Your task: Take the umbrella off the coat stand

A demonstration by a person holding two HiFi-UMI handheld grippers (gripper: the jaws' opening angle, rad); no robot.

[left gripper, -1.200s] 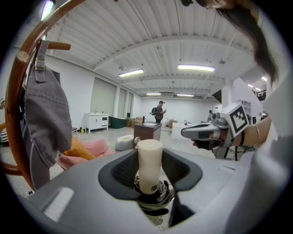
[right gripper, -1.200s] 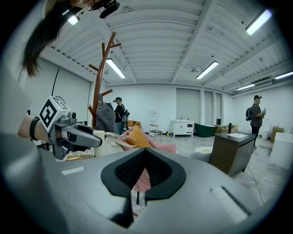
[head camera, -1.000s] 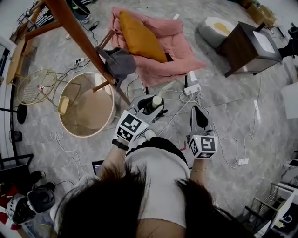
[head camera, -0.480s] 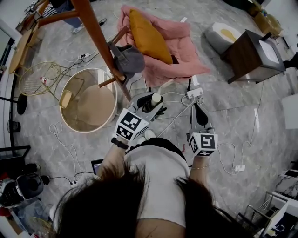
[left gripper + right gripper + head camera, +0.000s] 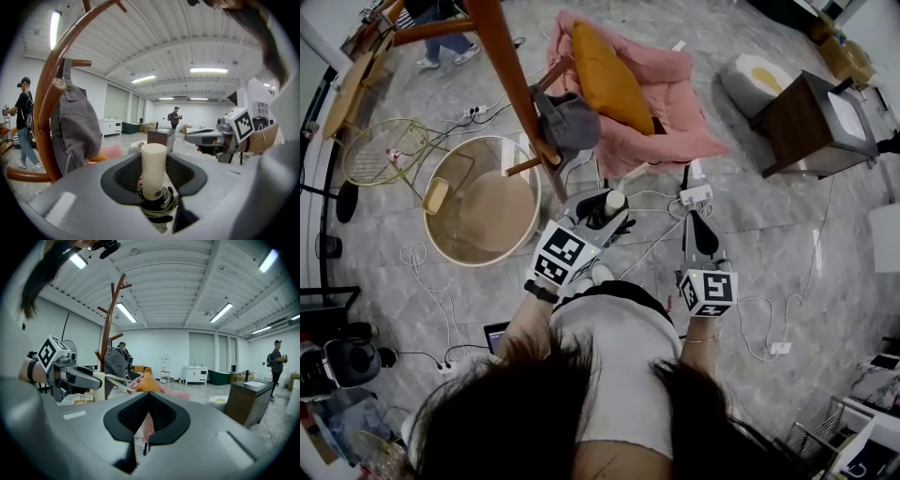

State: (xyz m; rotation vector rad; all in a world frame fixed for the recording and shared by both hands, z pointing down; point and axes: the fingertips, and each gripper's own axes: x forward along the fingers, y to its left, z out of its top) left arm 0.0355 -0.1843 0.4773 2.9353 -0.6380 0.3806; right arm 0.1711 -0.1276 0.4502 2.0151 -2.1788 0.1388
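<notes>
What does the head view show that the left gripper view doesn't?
Only the head view shows the round wooden table and the white cables. Only the left gripper view shows the ceiling lights and a far-off person. Both show the coat stand, the grey bag hanging on it, the umbrella's cream handle held by the left gripper, and the right gripper.

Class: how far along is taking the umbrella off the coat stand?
Done: the left gripper is shut on the umbrella by its cream handle, held apart from the coat stand. In hand: the umbrella, with a pale strap trailing from it. Left: I cannot tell whether that strap is free of the stand; if not, unhook it. The right gripper is shut, empty.
</notes>
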